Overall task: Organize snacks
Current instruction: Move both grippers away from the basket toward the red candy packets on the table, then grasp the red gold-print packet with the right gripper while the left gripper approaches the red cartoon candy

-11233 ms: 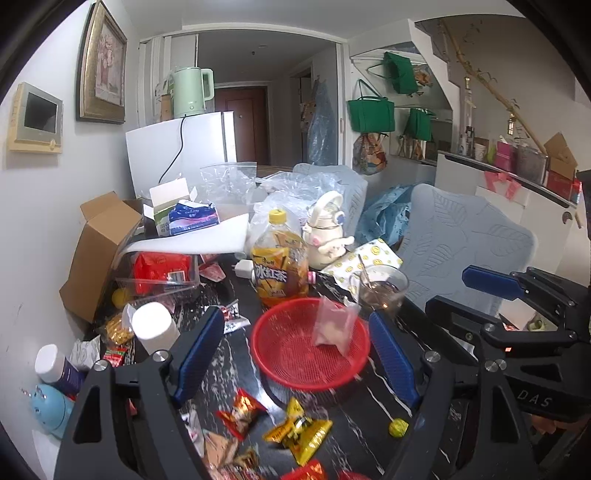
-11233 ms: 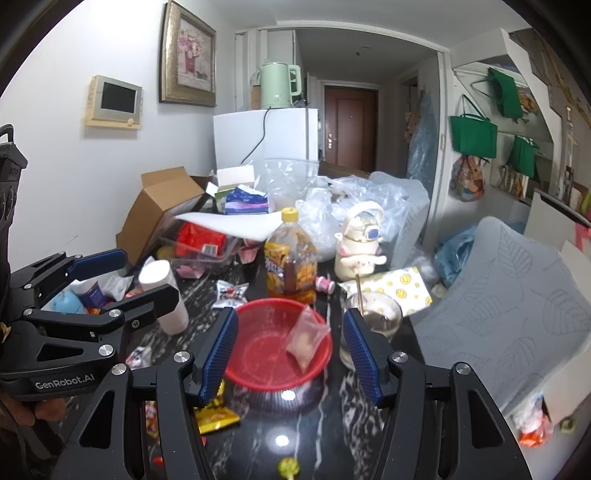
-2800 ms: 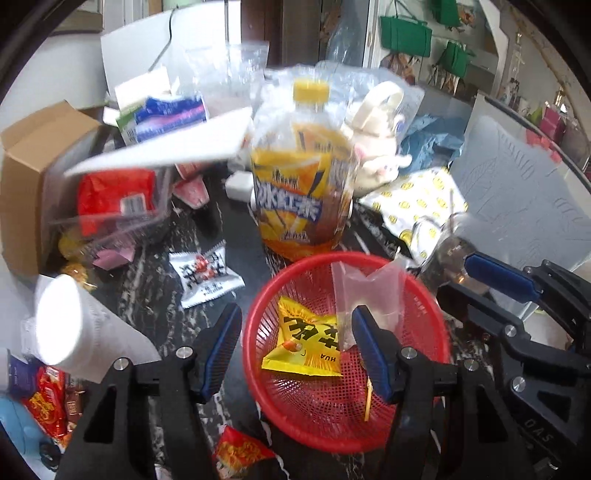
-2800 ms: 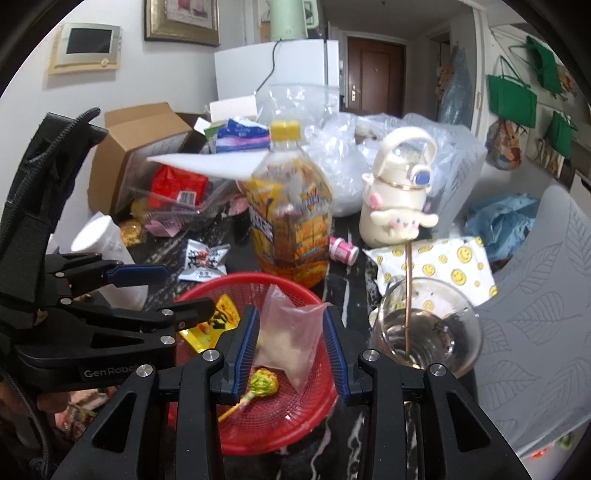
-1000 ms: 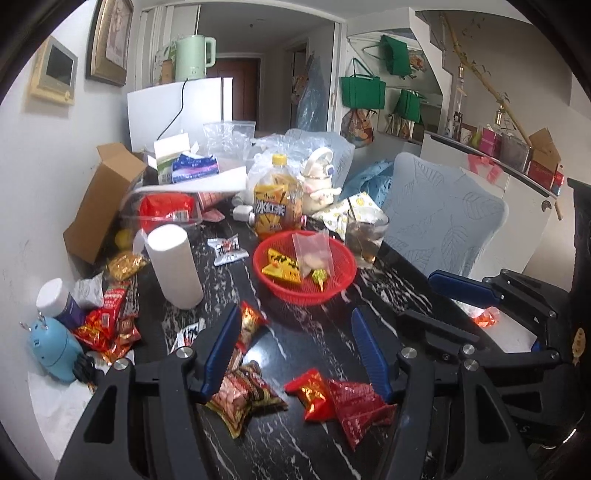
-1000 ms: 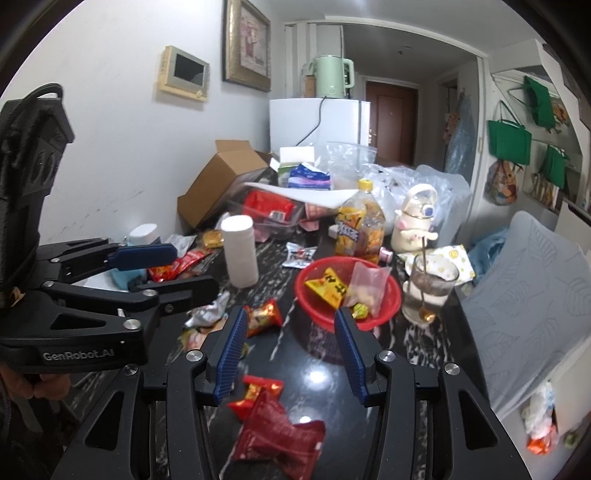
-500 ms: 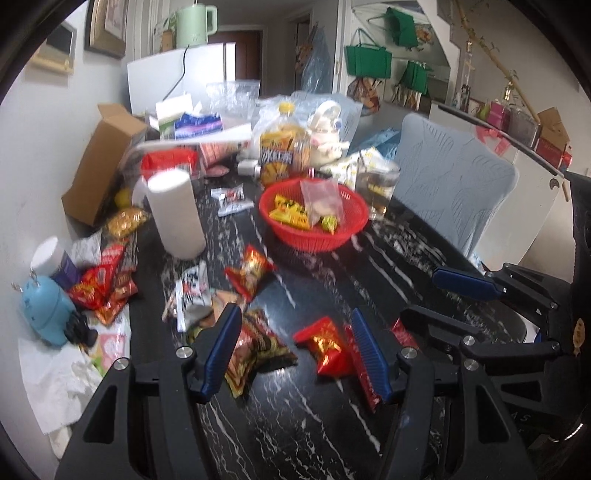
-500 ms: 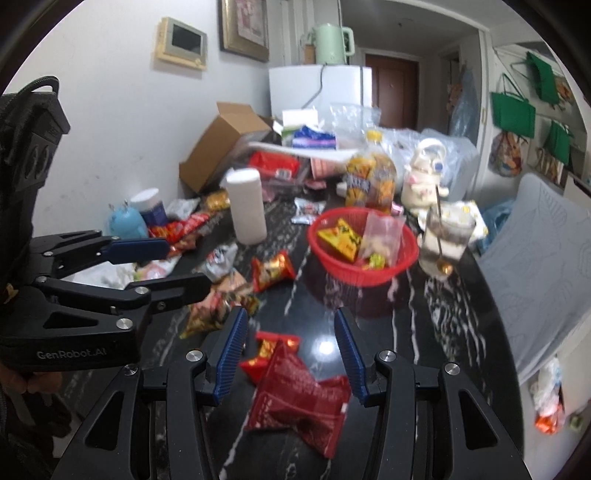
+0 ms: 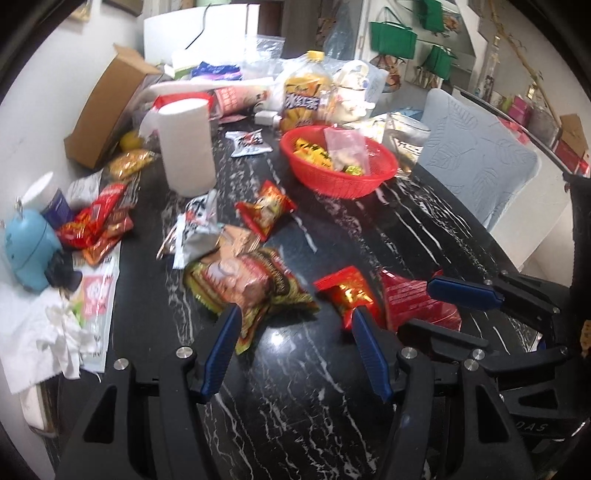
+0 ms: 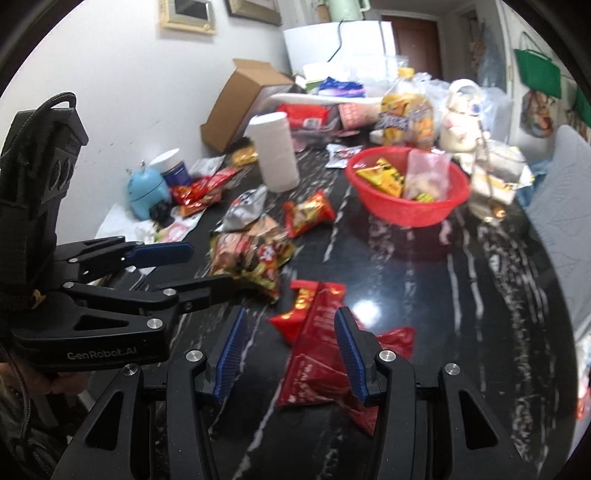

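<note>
Left hand-held gripper (image 9: 293, 343) and right hand-held gripper (image 10: 288, 350): both spread wide, empty, low over black marbled tabletop (image 9: 369, 236). One red basket (image 10: 406, 212) at far side, three items visible inside. Two shiny red packets (image 10: 321, 343) between right fingers.

My black marble table (image 9: 388, 236) with white veins runs along a plain white wall (image 10: 122, 96) hung with framed pictures (image 10: 255, 9), a white fridge (image 10: 332, 40) and brown door (image 10: 413, 37) stand beyond, and green bags (image 9: 393, 35) hang by a pale cushioned chair (image 9: 480, 166).
</note>
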{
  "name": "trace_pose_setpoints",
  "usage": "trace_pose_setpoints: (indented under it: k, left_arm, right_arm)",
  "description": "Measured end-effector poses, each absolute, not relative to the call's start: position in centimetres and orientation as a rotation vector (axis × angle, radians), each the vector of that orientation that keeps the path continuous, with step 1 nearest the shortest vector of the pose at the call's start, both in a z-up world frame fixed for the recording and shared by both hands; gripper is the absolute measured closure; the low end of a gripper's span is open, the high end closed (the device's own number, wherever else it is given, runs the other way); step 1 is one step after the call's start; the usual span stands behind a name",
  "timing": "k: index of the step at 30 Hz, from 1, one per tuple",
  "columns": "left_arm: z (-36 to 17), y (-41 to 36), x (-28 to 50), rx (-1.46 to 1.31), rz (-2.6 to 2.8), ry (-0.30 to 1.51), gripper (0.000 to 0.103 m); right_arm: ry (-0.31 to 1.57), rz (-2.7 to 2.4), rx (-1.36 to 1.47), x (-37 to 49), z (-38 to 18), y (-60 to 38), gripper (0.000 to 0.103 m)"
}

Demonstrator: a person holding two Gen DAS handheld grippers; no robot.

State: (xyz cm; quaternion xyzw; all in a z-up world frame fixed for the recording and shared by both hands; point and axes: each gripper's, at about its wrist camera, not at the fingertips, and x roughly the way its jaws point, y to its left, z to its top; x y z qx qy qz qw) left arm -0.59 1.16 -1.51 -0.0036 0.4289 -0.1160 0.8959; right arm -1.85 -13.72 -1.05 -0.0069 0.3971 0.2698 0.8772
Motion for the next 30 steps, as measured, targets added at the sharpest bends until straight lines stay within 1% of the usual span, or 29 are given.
trace_pose_setpoints:
  k: [10,22,23,25,30]
  left_arm:
    - [-3.3,4.8,0.2,-0.114,-0.165,0.93,0.042]
    - [-3.5,5.8,1.8,-0.147,-0.161,0.915,0.042]
    - [-3.5,5.8,1.9,-0.149,-0.163,0.915,0.042]
    - [-3.4,5.7,2.1,-0.151,-0.161,0.914,0.042]
    - [-3.4,5.9,2.4,-0.154,-0.147,0.917,0.042]
  right_arm:
    - [0.905,0.666,-0.023,-0.1,-3.2,-10.8,0.054]
    - [0.942,0.539,-0.108,2.8,-4.6,-10.8,0.054]
    - [0.947,0.539,-0.119,3.1,-4.7,-10.7,0.053]
    - [0.96,0.541,-0.139,3.5,-4.9,-10.3,0.047]
    - [1.015,0.527,-0.206,4.9,-6.1,-9.7,0.047]
